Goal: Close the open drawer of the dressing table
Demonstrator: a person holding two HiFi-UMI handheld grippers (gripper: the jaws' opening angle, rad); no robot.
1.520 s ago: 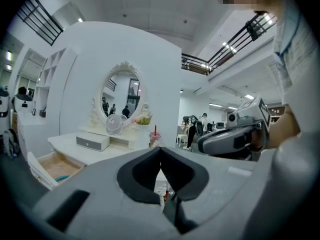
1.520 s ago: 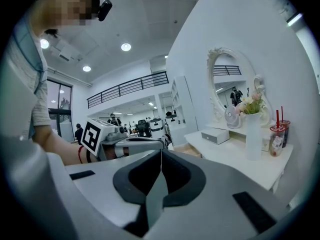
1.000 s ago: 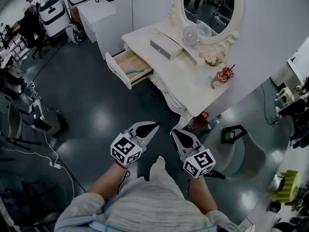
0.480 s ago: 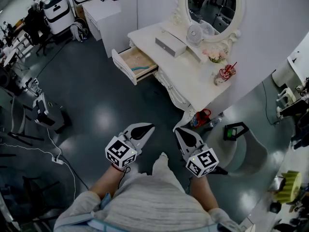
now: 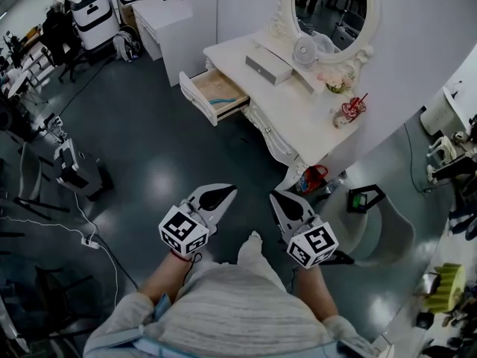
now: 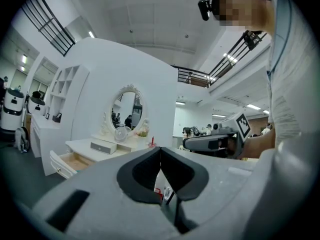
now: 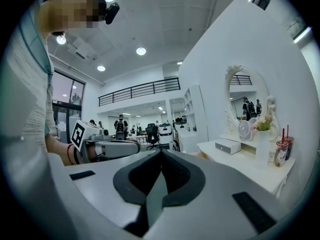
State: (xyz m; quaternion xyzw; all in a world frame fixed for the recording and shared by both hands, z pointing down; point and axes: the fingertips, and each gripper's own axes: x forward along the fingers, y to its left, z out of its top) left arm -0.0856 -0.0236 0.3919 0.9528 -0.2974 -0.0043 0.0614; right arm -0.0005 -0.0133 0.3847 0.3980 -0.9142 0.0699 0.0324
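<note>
The white dressing table [image 5: 298,118] stands against the curved wall ahead. Its left drawer [image 5: 212,95] is pulled out, showing a wooden inside with a blue item in it. The drawer [image 6: 67,161] also shows low at the left in the left gripper view. My left gripper [image 5: 229,190] and right gripper [image 5: 274,196] are side by side above the dark floor, well short of the table. Both are shut with nothing in them. Each gripper view shows the other: the right gripper [image 6: 215,141] and the left gripper [image 7: 107,148].
On the table stand an oval mirror [image 5: 332,6], a small fan [image 5: 302,51], a grey box [image 5: 268,67], flowers [image 5: 337,84] and a cup with red straws [image 5: 349,112]. A white cabinet [image 5: 168,21] is at the left, a round seat [image 5: 384,226] at the right, and cables [image 5: 89,241] on the floor.
In the head view the table and its open drawer have slid a little right and up. Both grippers stay shut and side by side in front of the person.
</note>
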